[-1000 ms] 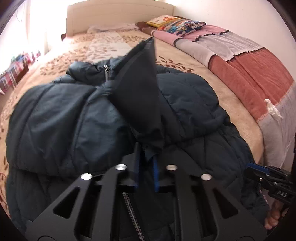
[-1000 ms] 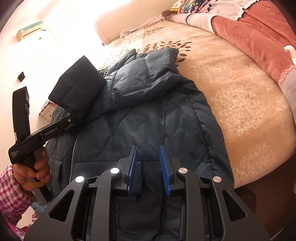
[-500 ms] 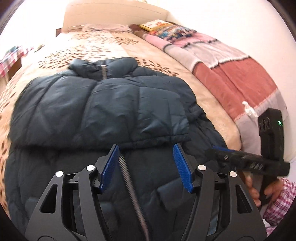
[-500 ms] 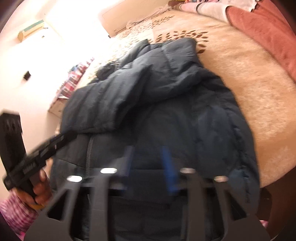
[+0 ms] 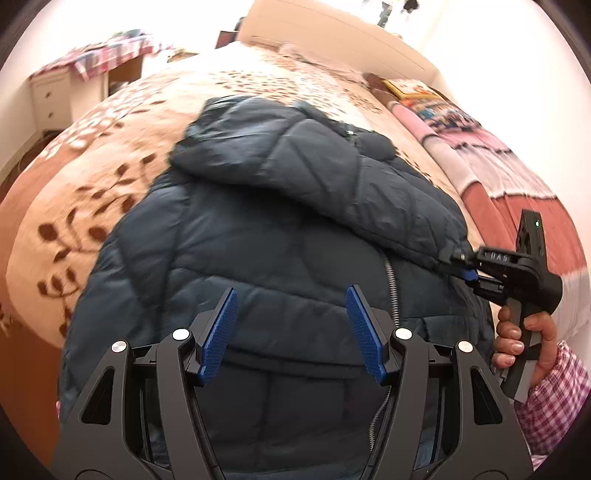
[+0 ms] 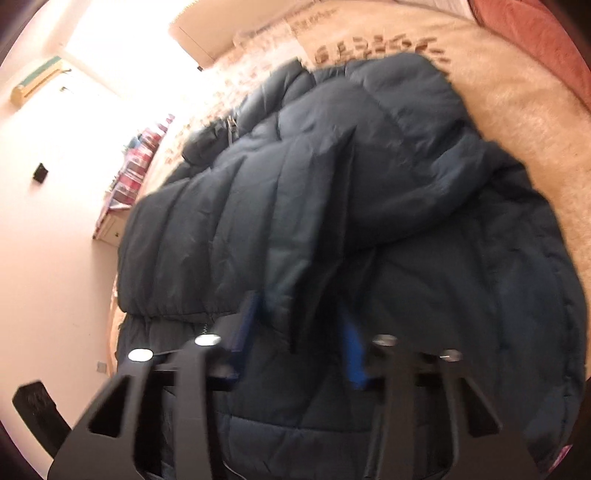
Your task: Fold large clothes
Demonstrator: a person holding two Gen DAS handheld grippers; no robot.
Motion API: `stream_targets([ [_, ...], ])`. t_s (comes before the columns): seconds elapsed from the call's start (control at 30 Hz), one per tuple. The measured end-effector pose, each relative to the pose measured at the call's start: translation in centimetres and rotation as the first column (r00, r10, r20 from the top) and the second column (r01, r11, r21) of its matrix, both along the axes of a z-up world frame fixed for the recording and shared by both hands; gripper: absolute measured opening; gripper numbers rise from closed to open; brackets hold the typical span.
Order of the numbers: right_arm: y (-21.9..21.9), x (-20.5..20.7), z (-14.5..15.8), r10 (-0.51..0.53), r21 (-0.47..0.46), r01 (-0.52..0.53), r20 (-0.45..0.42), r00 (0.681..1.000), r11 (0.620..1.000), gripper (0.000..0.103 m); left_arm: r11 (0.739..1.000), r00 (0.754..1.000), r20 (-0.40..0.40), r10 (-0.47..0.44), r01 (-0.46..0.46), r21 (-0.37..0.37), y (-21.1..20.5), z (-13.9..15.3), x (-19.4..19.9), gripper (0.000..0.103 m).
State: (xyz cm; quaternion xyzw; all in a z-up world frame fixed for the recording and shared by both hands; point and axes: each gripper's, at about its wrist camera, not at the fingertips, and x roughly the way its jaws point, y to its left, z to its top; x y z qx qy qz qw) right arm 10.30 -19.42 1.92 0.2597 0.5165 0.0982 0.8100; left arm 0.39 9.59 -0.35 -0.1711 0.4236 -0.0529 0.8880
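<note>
A dark navy puffer jacket (image 5: 280,229) lies front up on the bed, with a sleeve folded across its chest. My left gripper (image 5: 291,328) is open and empty, hovering over the jacket's lower front near the zipper (image 5: 393,291). My right gripper (image 6: 299,339) is open, with the end of the folded sleeve (image 6: 306,236) lying between its fingers; this view is blurred. In the left wrist view the right gripper (image 5: 463,264) sits at the sleeve's cuff on the jacket's right side.
The bed has a beige leaf-patterned cover (image 5: 85,192) and a pink and red striped blanket (image 5: 491,173) along the right. A white nightstand (image 5: 48,99) stands at the left. The headboard (image 5: 332,33) is at the far end.
My left gripper let go of the sleeve it held up, opened, and moved left and lower. The right gripper opened wider and moved onto the folded sleeve's end.
</note>
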Motion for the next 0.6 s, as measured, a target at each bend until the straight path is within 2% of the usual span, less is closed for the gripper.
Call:
stream_targets([
  [0.03, 0.2, 0.1, 0.0, 0.009, 0.005, -0.009, 0.000, 1.000, 1.000, 0.011, 1.000, 1.000, 0.001, 0.009, -0.009, -0.003, 0.3, -0.1, -0.1, 0.060],
  [0.13, -0.2, -0.9, 1.4, 0.005, 0.006, -0.005, 0.069, 0.998, 1.000, 0.008, 0.999, 0.999, 0.018, 0.029, -0.029, -0.014, 1.1, 0.1, -0.5, 0.060],
  [0.23, -0.9, -2.2, 2.5, -0.005, 0.010, 0.004, 0.094, 0.996, 1.000, 0.008, 0.999, 0.999, 0.026, 0.037, -0.037, -0.021, 1.6, -0.1, -0.6, 0.060],
  [0.33, -1.6, -3.2, 1.9, -0.016, -0.002, 0.016, 0.068, 0.998, 1.000, 0.008, 0.998, 0.999, 0.015, 0.039, -0.038, -0.040, 1.9, -0.6, -0.4, 0.060],
  [0.47, -1.8, -2.4, -0.6, -0.033, -0.016, 0.032, -0.008, 0.999, 0.999, 0.009, 0.999, 0.999, 0.004, 0.037, -0.037, -0.032, 1.9, -1.0, -0.6, 0.060],
  [0.6, -1.3, -2.2, -0.6, -0.028, -0.048, 0.027, -0.009, 1.000, 0.998, 0.010, 0.996, 0.996, 0.019, 0.085, -0.085, -0.025, 3.0, -0.7, -1.1, 0.060],
])
